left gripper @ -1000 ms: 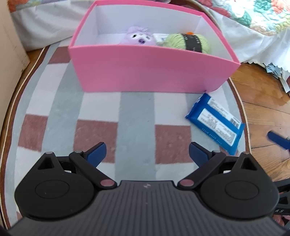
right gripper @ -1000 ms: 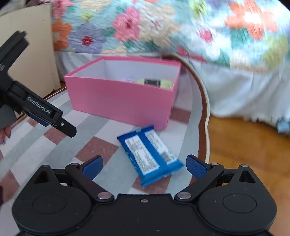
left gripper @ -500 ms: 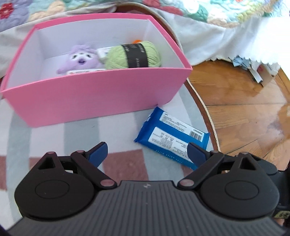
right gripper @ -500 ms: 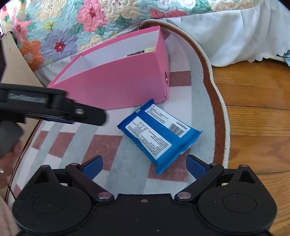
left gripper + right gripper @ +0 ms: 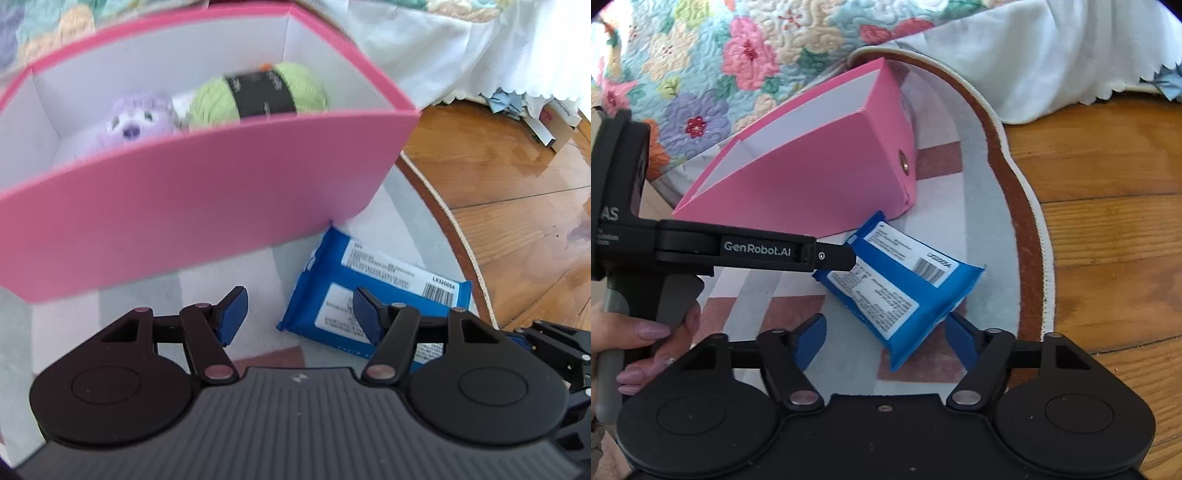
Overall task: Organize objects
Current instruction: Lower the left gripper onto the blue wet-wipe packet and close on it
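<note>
Left wrist view: the left gripper (image 5: 297, 314) points down at a striped rug (image 5: 229, 273). Its jaws have just been closing and now stand half apart with nothing pressed between them. One blue packet (image 5: 373, 291) lies flat on the rug, just ahead and to the right; the right-hand finger overlaps its near corner, though whether it touches is unclear. The packet's far corner sits right at the corner of one pink box (image 5: 199, 199). Inside the box are one purple plush toy (image 5: 133, 123) and one ball of green yarn (image 5: 258, 94). The tip of the right gripper (image 5: 554, 350) shows at the lower right edge.

Right wrist view: the right gripper (image 5: 884, 341) also has jaws that have just been closing, now at a middling width. The packet's near end lies between or just past its fingers, nearer the right-hand one, which looks close to the wrapper; contact cannot be told. The packet's long side runs diagonally, from upper left by the box to lower right. The left gripper reaches in from the left, held by a hand (image 5: 639, 343), its tip over the packet's far end. Both tools are at the packet, one at each end. The packet is judged the last loose item for the box.
</note>
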Demonstrator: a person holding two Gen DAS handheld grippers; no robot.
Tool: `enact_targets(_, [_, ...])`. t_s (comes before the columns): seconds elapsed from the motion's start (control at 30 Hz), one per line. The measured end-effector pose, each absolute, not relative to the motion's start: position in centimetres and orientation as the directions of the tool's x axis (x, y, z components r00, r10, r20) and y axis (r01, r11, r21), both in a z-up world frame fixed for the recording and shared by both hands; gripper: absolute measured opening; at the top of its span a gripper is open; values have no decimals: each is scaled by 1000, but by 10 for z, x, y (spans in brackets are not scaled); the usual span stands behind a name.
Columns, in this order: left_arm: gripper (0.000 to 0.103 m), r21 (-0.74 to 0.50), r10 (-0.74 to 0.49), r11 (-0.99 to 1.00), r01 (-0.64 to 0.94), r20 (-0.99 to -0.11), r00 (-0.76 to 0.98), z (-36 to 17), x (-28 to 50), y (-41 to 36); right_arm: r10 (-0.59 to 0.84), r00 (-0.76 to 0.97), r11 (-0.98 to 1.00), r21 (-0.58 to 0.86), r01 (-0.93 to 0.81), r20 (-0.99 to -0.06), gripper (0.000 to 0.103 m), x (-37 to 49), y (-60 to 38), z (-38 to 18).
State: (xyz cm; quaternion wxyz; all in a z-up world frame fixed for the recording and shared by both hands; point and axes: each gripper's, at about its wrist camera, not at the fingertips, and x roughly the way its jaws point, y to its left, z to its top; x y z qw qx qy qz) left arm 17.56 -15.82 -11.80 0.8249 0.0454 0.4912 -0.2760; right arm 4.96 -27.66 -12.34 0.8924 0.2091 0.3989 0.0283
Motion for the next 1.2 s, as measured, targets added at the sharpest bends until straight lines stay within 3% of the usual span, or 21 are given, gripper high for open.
enact_targets(0.1, [55, -269, -471, 816, 511, -821, 322, -120, 169, -157, 210, 673, 908, 397, 135, -709, 52, 50, -281, -127])
enact_targets(0.4, [49, -301, -492, 801, 517, -824, 282, -121, 153, -150, 161, 669, 949, 300, 97, -725, 38, 48, -279, -126])
enact_targets(0.53, [49, -336, -495, 808, 484, -833, 248, -121, 139, -141, 156, 664, 968, 248, 46, -732, 38, 45, -274, -123])
enact_targets(0.8, [49, -411, -498, 840, 355, -843, 202, -121, 120, -109, 243, 637, 953, 303, -16, -731, 43, 40, -272, -121])
enact_targets(0.93, [52, -329, -428, 888, 321, -847, 316, -120, 123, -103, 239, 635, 950, 311, 2, -735, 47, 40, -272, -121])
enact_targets(1.07, [50, -377, -459, 883, 280, -818, 347, -127, 132, -94, 331, 639, 893, 449, 25, -695, 53, 37, -281, -122])
enact_targets(1.2, [50, -472, -545, 836, 280, -773, 325, -129, 133, -93, 372, 639, 853, 520, 51, -673, 49, 36, -285, -126])
